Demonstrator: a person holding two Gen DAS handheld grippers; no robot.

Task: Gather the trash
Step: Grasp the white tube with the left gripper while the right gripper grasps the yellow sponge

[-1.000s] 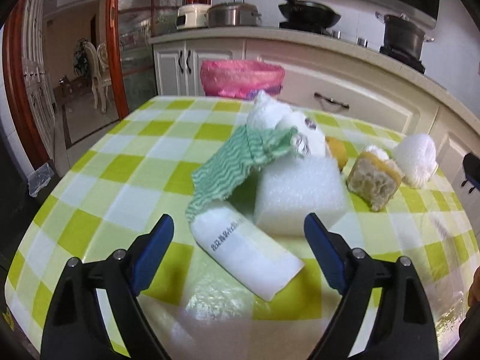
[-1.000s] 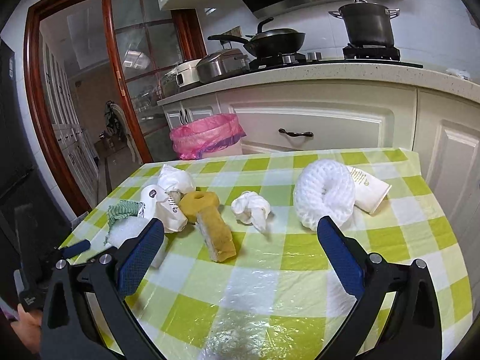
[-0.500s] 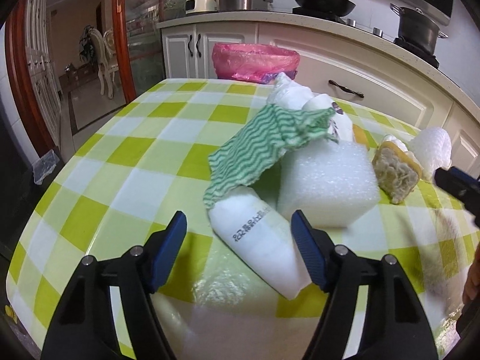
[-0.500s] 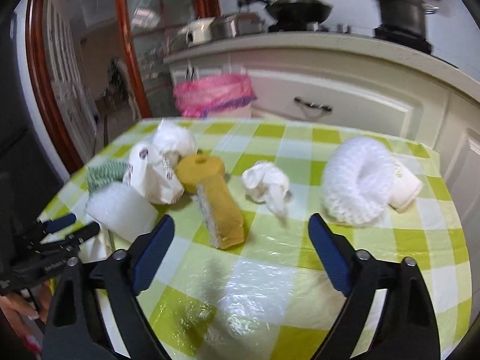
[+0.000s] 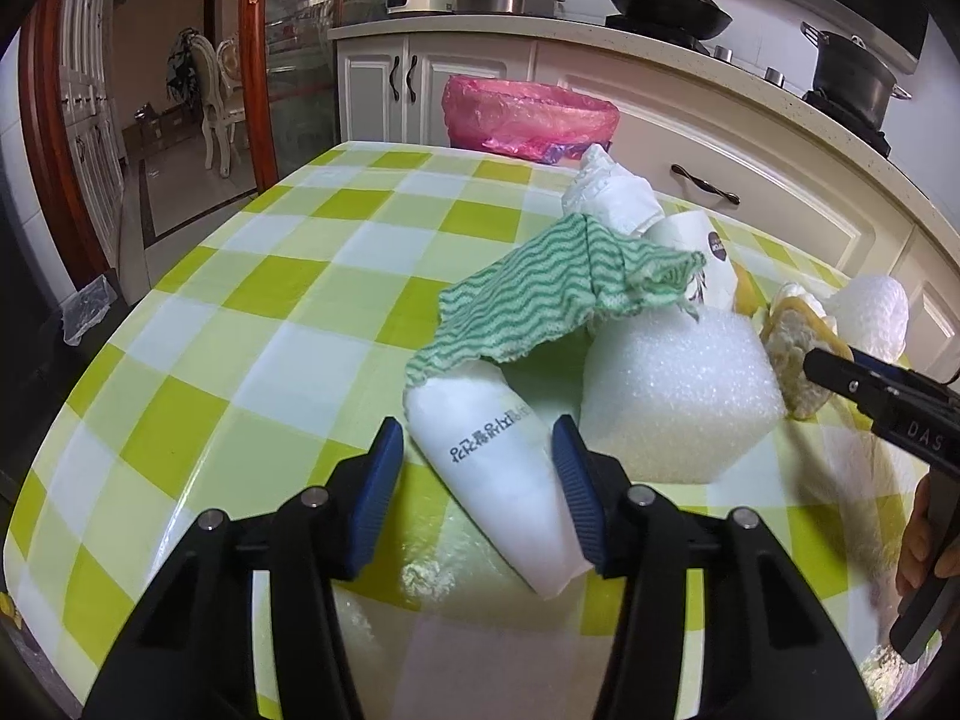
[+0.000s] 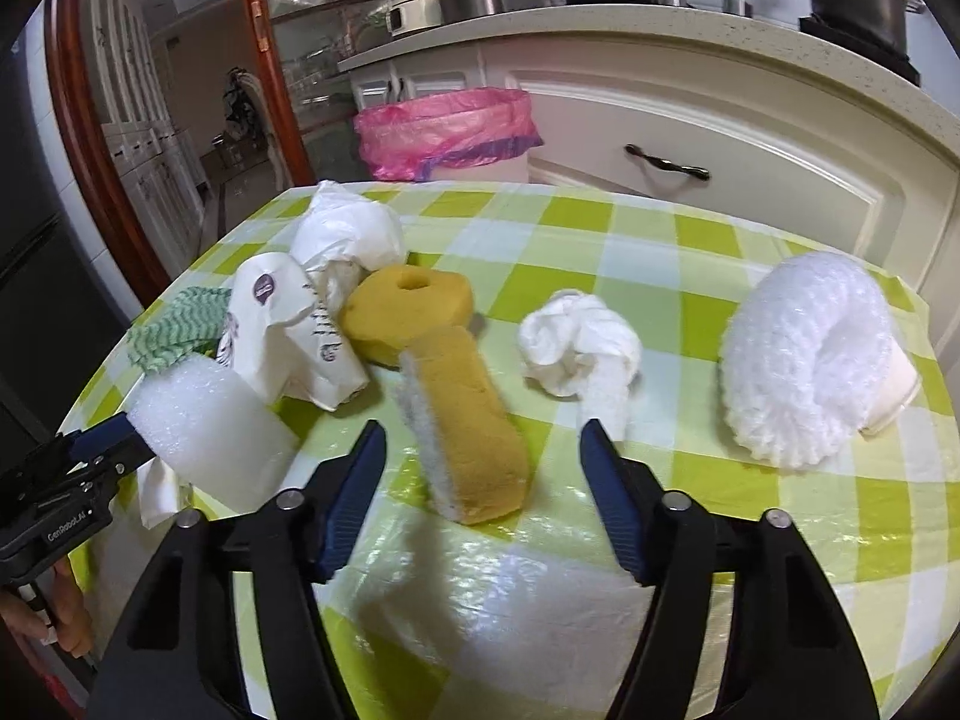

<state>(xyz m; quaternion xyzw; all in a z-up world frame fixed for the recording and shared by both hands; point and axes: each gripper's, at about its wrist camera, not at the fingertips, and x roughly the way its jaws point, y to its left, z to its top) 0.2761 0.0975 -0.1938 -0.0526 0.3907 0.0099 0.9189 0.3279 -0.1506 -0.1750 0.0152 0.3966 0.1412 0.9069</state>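
My left gripper [image 5: 477,480] is open, its blue pads on either side of a flattened white paper cup [image 5: 498,474] with printed text, lying on the checked table [image 5: 252,324]. A green wavy cloth [image 5: 558,294] drapes over the cup's far end and a white foam block [image 5: 678,390]. My right gripper [image 6: 483,492] is open around the near end of a yellow sponge [image 6: 474,420]. A crumpled white tissue [image 6: 579,348] lies just right of it. The pink-lined trash bin [image 6: 444,129] stands behind the table.
A yellow foam ring [image 6: 408,312], crushed paper cups [image 6: 288,330], a white bag [image 6: 348,234] and a white foam net [image 6: 804,354] lie on the table. Kitchen cabinets [image 6: 720,132] stand behind. A doorway [image 5: 180,90] is at the left.
Both grippers moved forward and down toward the table and narrowed. The left now straddles the paper cup; the right now straddles the sponge.
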